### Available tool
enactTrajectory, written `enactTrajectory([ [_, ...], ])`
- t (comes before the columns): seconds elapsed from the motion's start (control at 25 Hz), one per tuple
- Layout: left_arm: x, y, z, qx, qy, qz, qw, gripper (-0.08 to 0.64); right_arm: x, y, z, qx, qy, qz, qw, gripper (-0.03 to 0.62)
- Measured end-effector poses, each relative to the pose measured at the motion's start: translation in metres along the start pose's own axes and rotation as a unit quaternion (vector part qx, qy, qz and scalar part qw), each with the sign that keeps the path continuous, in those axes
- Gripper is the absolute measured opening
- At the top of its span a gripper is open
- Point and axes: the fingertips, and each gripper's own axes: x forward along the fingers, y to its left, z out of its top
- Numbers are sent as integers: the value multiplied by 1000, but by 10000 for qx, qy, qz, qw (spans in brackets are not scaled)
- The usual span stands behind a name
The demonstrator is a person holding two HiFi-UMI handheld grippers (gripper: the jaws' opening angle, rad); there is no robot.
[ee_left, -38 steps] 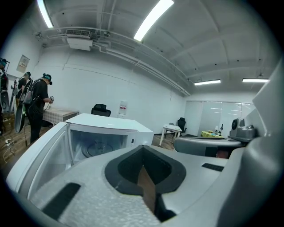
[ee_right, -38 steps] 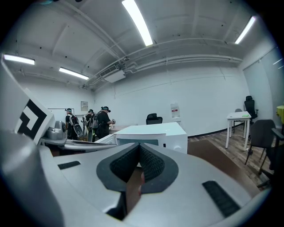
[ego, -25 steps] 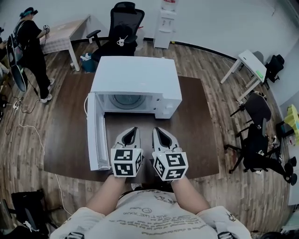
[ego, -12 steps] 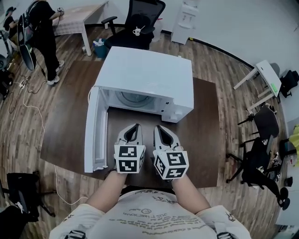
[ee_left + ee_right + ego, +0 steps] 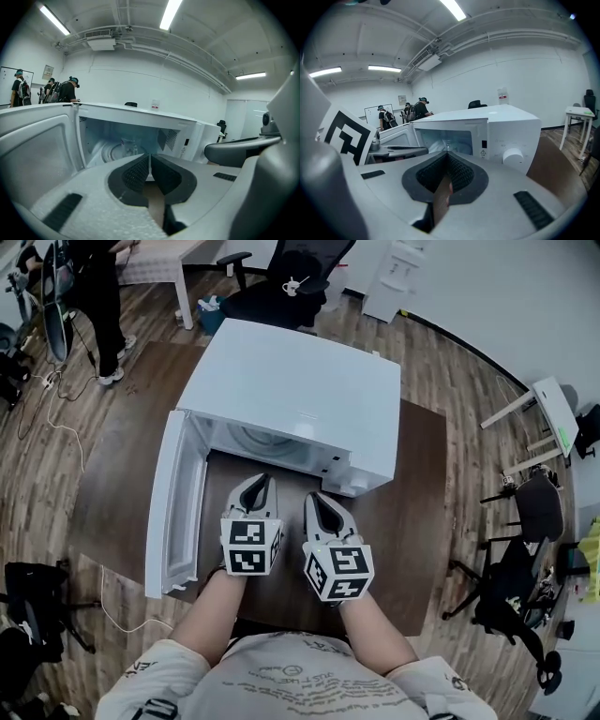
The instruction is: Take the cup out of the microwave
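Observation:
A white microwave (image 5: 300, 390) stands on the dark brown table (image 5: 412, 512), its door (image 5: 173, 498) swung open to the left. Inside, a clear glass cup (image 5: 127, 146) stands on the turntable; the right gripper view shows the cup (image 5: 446, 141) just over the jaw tips. My left gripper (image 5: 262, 480) is shut and empty, close in front of the open cavity. My right gripper (image 5: 315, 497) is beside it, also shut and empty, in front of the control panel with its white knob (image 5: 513, 156). Both point slightly downward at the microwave.
People stand at a desk at the far left (image 5: 94, 277). A black office chair (image 5: 291, 282) is behind the microwave, another chair (image 5: 520, 568) to the right, and a small white table (image 5: 553, 409) at the far right. The open door flanks the left gripper.
Both grippers have moved forward and down, closer to the microwave's open front, side by side. Their jaws stay shut. The head view has shifted, so the microwave sits more to the left.

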Motion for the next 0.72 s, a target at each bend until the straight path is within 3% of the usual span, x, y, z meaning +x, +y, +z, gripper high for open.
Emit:
enactTrajectory([
  [0.12, 20, 8, -3, 147, 8, 28, 9999, 21, 9, -9, -5, 28, 121, 41, 9999, 15],
  [0.2, 33, 12, -7, 271, 31, -101, 9996, 111, 14, -12, -9, 72, 182, 75, 9998, 15],
  [0.24, 40, 15, -8, 270, 33, -168, 9995, 121, 16, -12, -10, 89, 206, 95, 9997, 15],
  [0.36, 59, 23, -11, 178, 45, -268, 9995, 135, 21, -16, -17, 95, 294, 139, 9994, 15],
  [0.72, 106, 38, -16, 407, 57, -170, 9990, 137, 26, -40, -43, 110, 650, 64, 9978, 15],
])
